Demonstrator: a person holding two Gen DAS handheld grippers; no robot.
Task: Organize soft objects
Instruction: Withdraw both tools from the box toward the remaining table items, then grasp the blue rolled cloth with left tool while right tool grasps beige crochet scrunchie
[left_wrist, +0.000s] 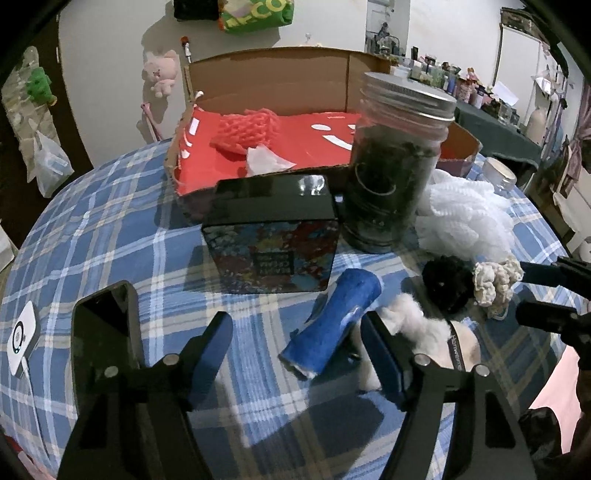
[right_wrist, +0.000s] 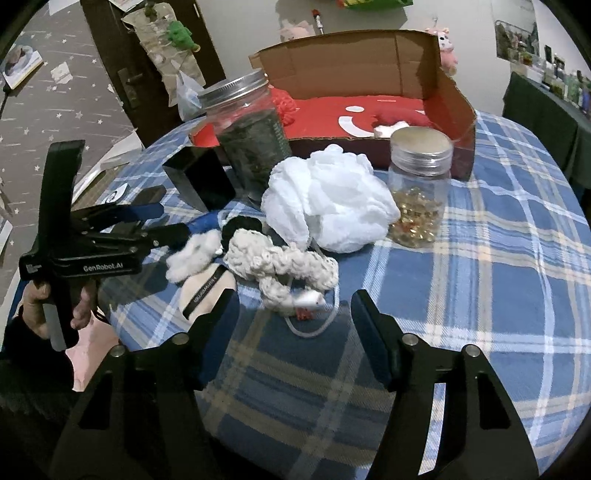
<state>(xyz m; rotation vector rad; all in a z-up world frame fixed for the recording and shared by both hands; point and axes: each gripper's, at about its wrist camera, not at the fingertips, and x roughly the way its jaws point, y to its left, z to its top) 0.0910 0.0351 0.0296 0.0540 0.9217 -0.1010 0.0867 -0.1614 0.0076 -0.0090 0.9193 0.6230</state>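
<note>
**Sorting soft things toward the cardboard box**

Hovering low over the checked tablecloth (left_wrist: 110, 206), the left gripper (left_wrist: 295, 347) has its fingers spread apart and holds nothing; the blue roll (left_wrist: 330, 319) lies slanted between them, so it looks like the next thing to be picked up; a fluffy white piece (left_wrist: 402, 317) sits just beside the right-hand finger and could get pinched along with it. The right gripper (right_wrist: 295, 328) is likewise wide open and empty, aimed at the cream crocheted scrunchie (right_wrist: 284, 262), which lies just ahead of its tips with a thin cord (right_wrist: 314, 328) trailing toward them; the black scrunchie (right_wrist: 240, 225) is half buried behind it. The white mesh puff (right_wrist: 328, 206) rests near the small jar (right_wrist: 419, 192), probably waiting its turn. The cardboard box (right_wrist: 454, 96) stands open at the back of the table, and a red knitted piece (left_wrist: 247, 129) already lies inside, which suggests the box is where the soft things go; the tall jar (left_wrist: 395, 162) and black box (left_wrist: 271, 236) stand in front of it, so any carry must lift over or around them.
</note>
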